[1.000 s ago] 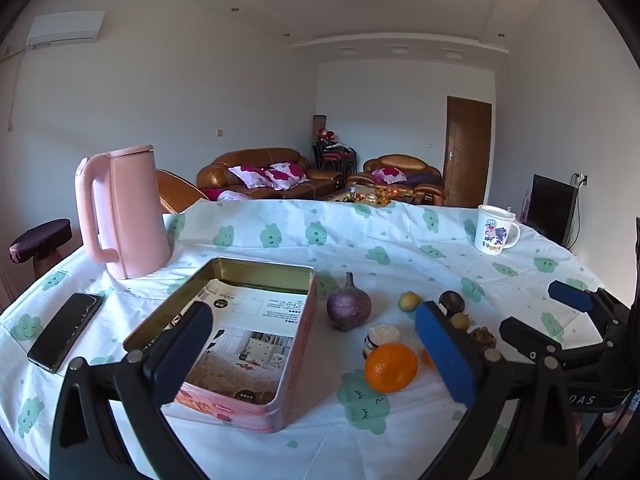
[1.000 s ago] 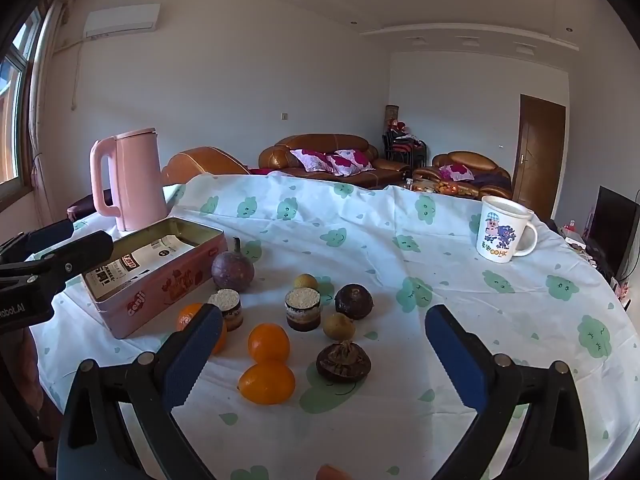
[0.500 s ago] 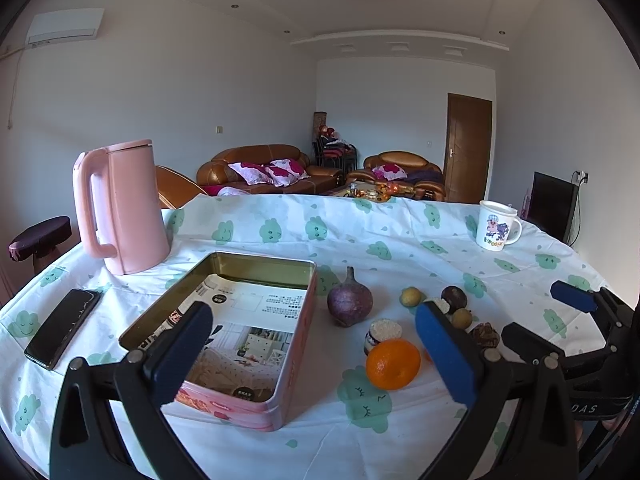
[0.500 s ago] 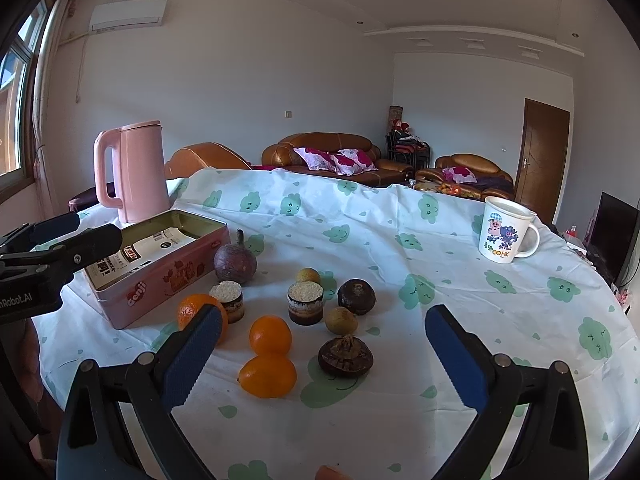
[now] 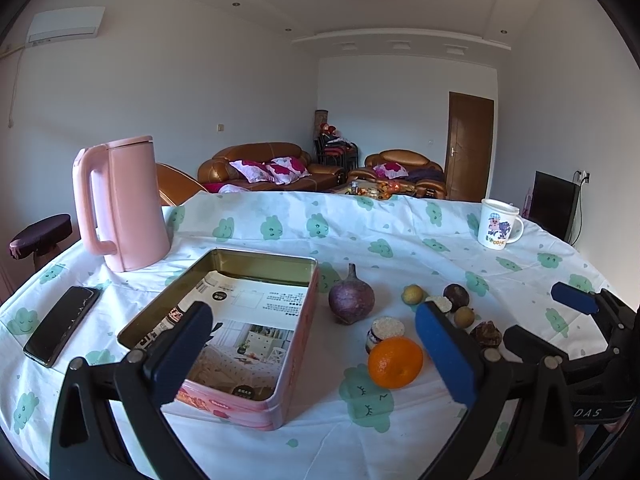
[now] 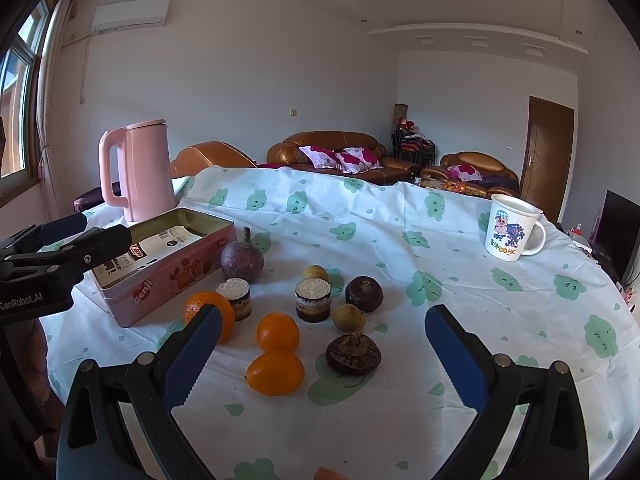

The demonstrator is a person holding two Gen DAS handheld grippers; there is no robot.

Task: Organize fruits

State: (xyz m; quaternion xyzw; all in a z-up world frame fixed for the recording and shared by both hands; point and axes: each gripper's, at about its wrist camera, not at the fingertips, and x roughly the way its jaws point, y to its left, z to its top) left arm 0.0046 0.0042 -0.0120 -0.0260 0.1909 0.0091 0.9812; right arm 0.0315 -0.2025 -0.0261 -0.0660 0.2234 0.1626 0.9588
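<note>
Tin (image 5: pixel 224 320) holds only a printed sheet (image 5: pixel 248 320); fruits outside.

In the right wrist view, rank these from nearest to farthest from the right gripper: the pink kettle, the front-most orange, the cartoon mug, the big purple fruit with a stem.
From the right gripper:
1. Front-most orange, just ahead, slightly left.
2. Purple fruit, left of centre, beside the tin.
3. Cartoon mug, far right.
4. Pink kettle, far left, behind the tin.

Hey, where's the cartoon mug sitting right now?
In the right wrist view the cartoon mug stands upright on the tablecloth at the far right, well apart from the fruit cluster and opposite the pink kettle.
</note>
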